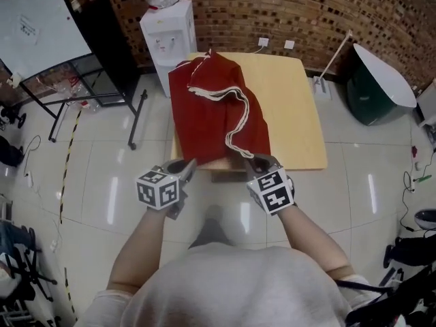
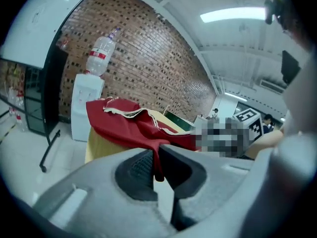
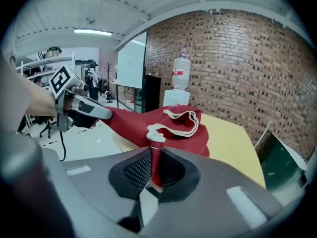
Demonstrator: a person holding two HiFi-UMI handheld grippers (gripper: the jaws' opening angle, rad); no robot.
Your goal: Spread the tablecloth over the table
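Pinching the cloth (image 1: 214,114) at its near edge, left gripper (image 1: 182,171) and right gripper (image 1: 253,162) are both clamped on it — it lies bunched on the table (image 1: 300,114), spreading hardly begun.

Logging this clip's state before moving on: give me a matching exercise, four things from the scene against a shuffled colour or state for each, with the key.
Things:
1 tablecloth
2 table
3 water dispenser
4 left gripper

States:
A white, by the brick wall
B light wood, right part bare
C red, bunched up
D shut on the tablecloth

Pairs: 1-C; 2-B; 3-A; 4-D
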